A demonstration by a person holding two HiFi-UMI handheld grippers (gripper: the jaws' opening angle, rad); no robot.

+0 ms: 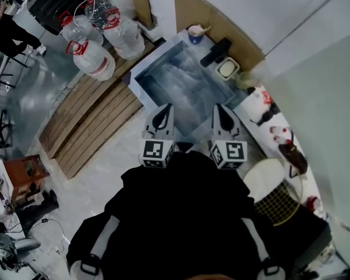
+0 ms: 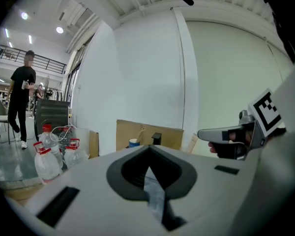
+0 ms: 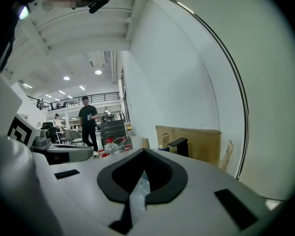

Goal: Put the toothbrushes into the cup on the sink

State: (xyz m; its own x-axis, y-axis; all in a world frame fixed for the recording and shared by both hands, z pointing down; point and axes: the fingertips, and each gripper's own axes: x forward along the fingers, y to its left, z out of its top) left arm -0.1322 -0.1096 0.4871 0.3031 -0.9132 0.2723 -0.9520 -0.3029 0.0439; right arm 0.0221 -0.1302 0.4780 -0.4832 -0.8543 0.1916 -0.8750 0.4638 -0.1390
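At 6 o'clock in the head view, nearest the camera, is the wearer's black jacket [image 1: 186, 214]. Just beyond it the two grippers point toward 12, side by side and a little apart, each with its marker cube at the rear. The left gripper [image 1: 165, 108] has its jaws pressed together at the tip, as its own view shows. The right gripper [image 1: 220, 107] has its jaws together in the same way. Both tips hang over the near edge of the sink [image 1: 175, 80], a steel basin set at a slant that runs from the centre toward 12.

At 4 o'clock a wire basket [image 1: 280, 203] sits beside a round white top. At 3 o'clock runs a counter [image 1: 262, 107] that carries red-patterned things too small to name. At 9 o'clock wooden planks [image 1: 87, 121] lie on the floor.

On the far rim of the sink, toward 1 o'clock, stand a white square dish [image 1: 227, 67] and a black faucet [image 1: 216, 51]. The cup [image 1: 196, 34], blue and white, stands at 12 o'clock on the far corner, well apart from both grippers. A pale handle [image 1: 203, 30] leans out of it, but whether it is a toothbrush is too small to tell. Brown cardboard [image 1: 221, 25] stands against the wall behind.

At 11 o'clock are clear water jugs [image 1: 94, 60] with red handles. Farthest off, at 10 o'clock, a person in black [image 1: 11, 25] stands on the open floor.
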